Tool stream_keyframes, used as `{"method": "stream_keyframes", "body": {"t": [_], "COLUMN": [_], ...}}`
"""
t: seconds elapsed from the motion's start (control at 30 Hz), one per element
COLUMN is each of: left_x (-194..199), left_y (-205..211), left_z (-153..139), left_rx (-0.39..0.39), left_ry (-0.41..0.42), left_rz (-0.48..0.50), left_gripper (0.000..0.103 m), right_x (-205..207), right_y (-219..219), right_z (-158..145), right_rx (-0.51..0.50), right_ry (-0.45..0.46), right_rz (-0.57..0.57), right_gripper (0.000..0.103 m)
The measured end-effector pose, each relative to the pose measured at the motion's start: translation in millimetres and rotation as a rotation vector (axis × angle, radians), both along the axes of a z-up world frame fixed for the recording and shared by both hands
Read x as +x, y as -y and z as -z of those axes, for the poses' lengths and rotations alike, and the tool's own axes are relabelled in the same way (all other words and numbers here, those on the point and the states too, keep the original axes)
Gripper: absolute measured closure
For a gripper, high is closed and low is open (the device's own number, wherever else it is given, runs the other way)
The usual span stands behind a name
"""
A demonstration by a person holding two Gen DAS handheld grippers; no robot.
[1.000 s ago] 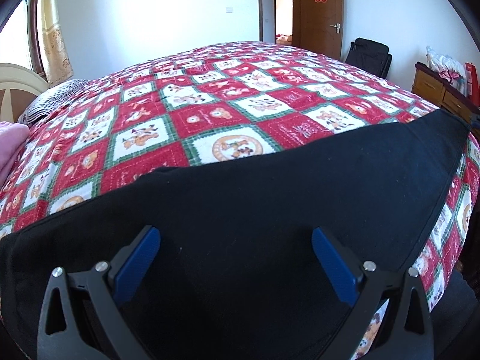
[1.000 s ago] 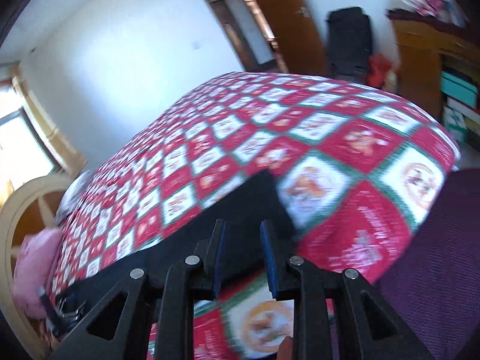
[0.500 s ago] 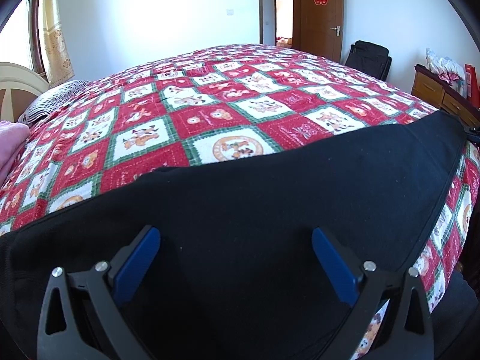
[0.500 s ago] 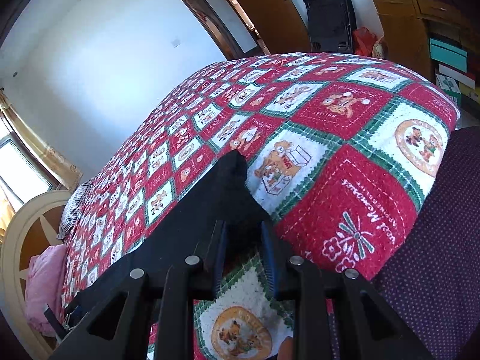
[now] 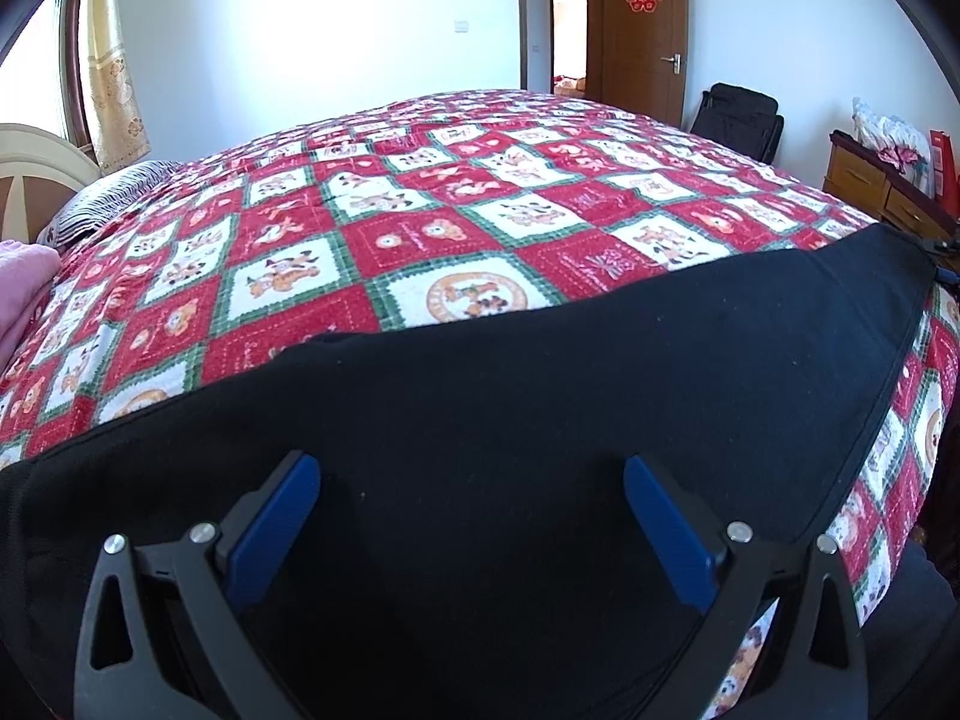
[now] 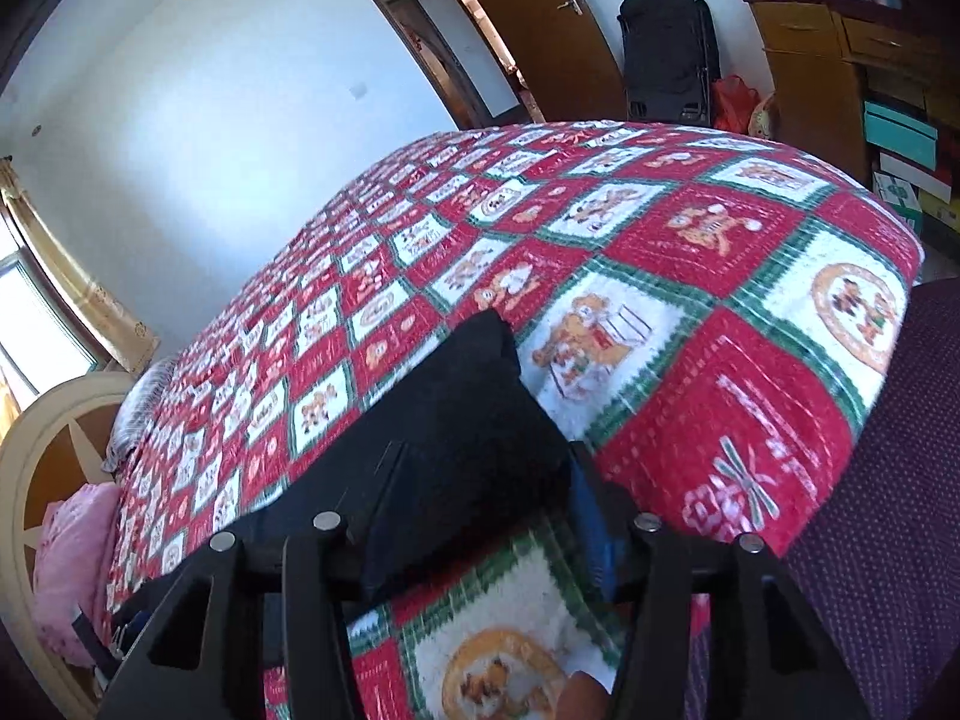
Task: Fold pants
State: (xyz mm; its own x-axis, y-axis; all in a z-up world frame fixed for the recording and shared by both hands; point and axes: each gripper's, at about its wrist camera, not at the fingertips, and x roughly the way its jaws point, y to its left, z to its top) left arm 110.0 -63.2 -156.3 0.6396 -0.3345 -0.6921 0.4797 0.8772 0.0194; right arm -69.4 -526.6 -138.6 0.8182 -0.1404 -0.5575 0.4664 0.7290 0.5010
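Black pants (image 5: 540,396) lie flat along the near edge of a bed covered with a red, white and green patterned blanket (image 5: 420,210). My left gripper (image 5: 471,480) is open and hovers just over the middle of the pants, its blue pads spread wide. In the right wrist view the pants' end (image 6: 462,414) lies between the spread jaws of my right gripper (image 6: 480,480), which is open with the cloth no longer pinched. The right gripper's tip shows at the pants' far right corner in the left wrist view (image 5: 942,258).
A pink cloth (image 6: 72,558) and a striped pillow (image 5: 102,204) lie at the headboard end. A wooden dresser (image 5: 882,192), a black bag (image 5: 738,120) and a brown door (image 5: 642,30) stand beyond the bed. My purple sleeve (image 6: 870,510) is at the right.
My right gripper has opened and let go of the pants' end, which now rests on the blanket. The pants have settled flatter. The left gripper has stayed open and still.
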Motion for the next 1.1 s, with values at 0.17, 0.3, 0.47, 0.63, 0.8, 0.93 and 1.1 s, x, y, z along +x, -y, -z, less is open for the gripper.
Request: {"method": "stream_keyframes", "body": {"t": [0.17,0.3,0.47,0.63,0.8,0.93,1.1], "left_x": [0.3,0.3,0.6,0.0,-3.1,-4.7,-5.9], "left_y": [-0.8,-2.2,-1.3,-2.7,-7.5,-10.7,-13.3], "left_z": [-0.1,0.1,-0.2,-0.1,-2.6,-6.9,-10.5], "left_rx": [-0.004,-0.004,-0.005,-0.007,-0.022,-0.034,-0.045], "left_ry": [0.003,0.002,0.003,-0.001,-0.003,-0.001,0.0], "left_rz": [-0.001,0.0,0.0,-0.002,-0.002,-0.002,-0.004], "left_gripper": [0.0,0.0,0.0,0.0,0.0,0.0,0.0], "right_x": [-3.5,-7.8,-4.9,0.5,11.2,22.6,41.2], "right_y": [2.1,7.0,-1.4,-20.5,-51.6,-78.8,-114.4], "right_z": [1.4,3.8,-7.2,-23.7,-46.4,-61.9,-70.5], "right_rx": [-0.001,0.024,-0.033,-0.106,-0.192,-0.246,-0.292], "right_ry": [0.018,0.037,0.055,0.079,0.115,0.128,0.129], "right_rz": [-0.031,-0.043,-0.046,-0.083,-0.162,-0.227,-0.324], "right_gripper": [0.077,0.091,0.094,0.095,0.096,0.096,0.096]}}
